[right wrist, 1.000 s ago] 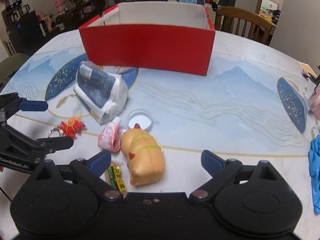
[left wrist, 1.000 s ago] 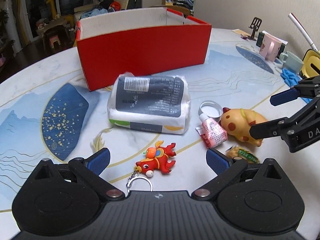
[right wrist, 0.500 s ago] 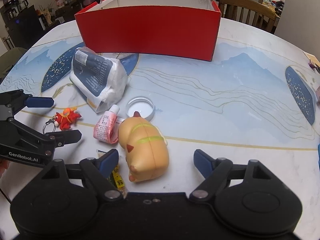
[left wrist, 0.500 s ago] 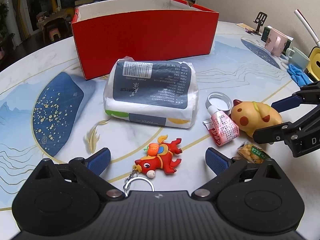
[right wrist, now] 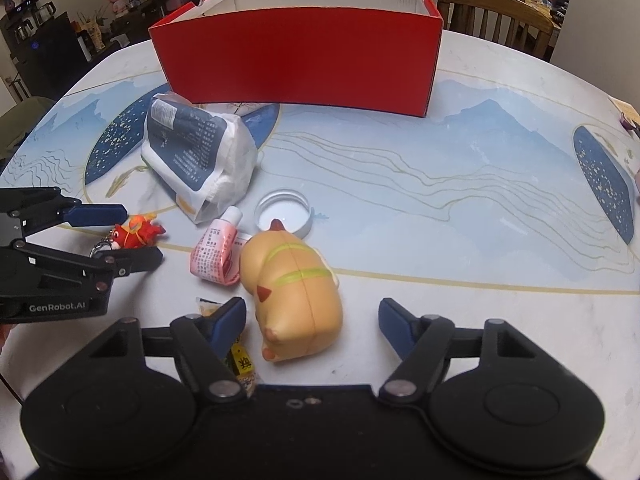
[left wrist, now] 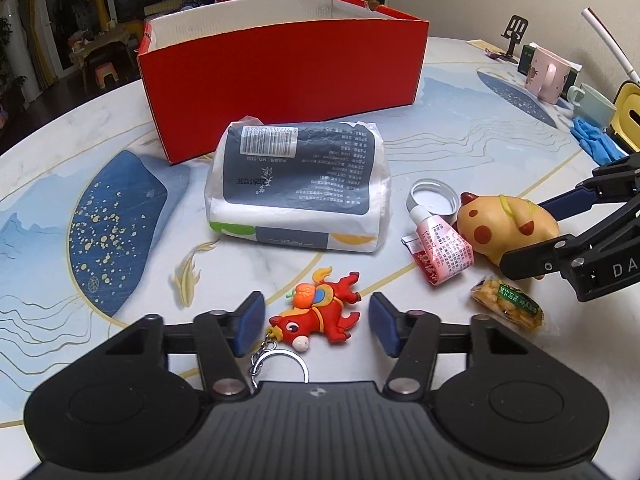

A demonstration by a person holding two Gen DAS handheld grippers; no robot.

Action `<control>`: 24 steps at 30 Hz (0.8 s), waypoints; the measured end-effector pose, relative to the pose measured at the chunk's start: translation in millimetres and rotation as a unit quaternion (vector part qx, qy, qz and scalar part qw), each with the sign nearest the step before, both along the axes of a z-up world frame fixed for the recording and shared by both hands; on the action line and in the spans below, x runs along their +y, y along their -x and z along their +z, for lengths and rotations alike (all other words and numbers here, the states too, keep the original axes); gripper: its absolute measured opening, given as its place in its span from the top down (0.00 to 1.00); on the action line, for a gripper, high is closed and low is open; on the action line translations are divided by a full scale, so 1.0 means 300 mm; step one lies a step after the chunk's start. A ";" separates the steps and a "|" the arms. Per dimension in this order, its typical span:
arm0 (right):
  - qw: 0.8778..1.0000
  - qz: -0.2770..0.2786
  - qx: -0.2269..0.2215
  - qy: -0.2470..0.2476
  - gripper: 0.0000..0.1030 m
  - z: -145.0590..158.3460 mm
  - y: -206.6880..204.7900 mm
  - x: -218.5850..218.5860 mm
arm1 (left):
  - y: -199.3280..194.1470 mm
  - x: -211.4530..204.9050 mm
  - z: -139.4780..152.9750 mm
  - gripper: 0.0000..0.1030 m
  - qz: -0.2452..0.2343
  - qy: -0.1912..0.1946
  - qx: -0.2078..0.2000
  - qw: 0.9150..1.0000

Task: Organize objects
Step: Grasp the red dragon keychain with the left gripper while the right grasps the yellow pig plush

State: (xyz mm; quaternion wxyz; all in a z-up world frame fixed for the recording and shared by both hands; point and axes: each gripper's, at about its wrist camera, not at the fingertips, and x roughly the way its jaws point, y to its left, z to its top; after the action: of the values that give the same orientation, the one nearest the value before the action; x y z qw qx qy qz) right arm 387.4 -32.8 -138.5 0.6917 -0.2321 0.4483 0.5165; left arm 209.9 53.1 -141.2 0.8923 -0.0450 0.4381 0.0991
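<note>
A red horse keychain (left wrist: 320, 316) lies on the table between the blue pads of my left gripper (left wrist: 316, 322). Its jaws are closing, and a thin gap still shows on each side of the horse. The right wrist view shows the same gripper (right wrist: 142, 234) straddling the keychain (right wrist: 136, 234). A yellow squishy toy (right wrist: 296, 292) lies between the fingers of my right gripper (right wrist: 312, 318). These jaws are closing too and stand clear of the toy. The red box (left wrist: 280, 68) stands open-topped behind.
A tissue pack (left wrist: 296, 184) lies in front of the box. A pink tube (left wrist: 440, 248), a metal lid (left wrist: 434, 196) and a snack packet (left wrist: 506, 306) crowd the toy. Mugs (left wrist: 544, 76) and a blue cloth (left wrist: 596, 140) sit at the right edge. A wooden chair (right wrist: 496, 20) stands behind the table.
Both pairs of jaws have narrowed, the left far more, around the horse keychain and the yellow toy. Both cameras have drawn slightly closer to the objects.
</note>
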 end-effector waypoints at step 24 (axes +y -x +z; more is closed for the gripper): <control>0.999 -0.036 -0.008 -0.023 0.60 0.086 0.045 -0.057 | 0.047 0.054 0.046 0.56 0.031 0.033 0.005 0.999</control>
State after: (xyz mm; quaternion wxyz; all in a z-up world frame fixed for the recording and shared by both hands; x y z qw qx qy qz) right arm 374.0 -50.0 -112.9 0.7183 -0.2037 0.4390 0.4998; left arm 195.7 69.2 -127.4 0.8846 -0.0876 0.4440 0.1128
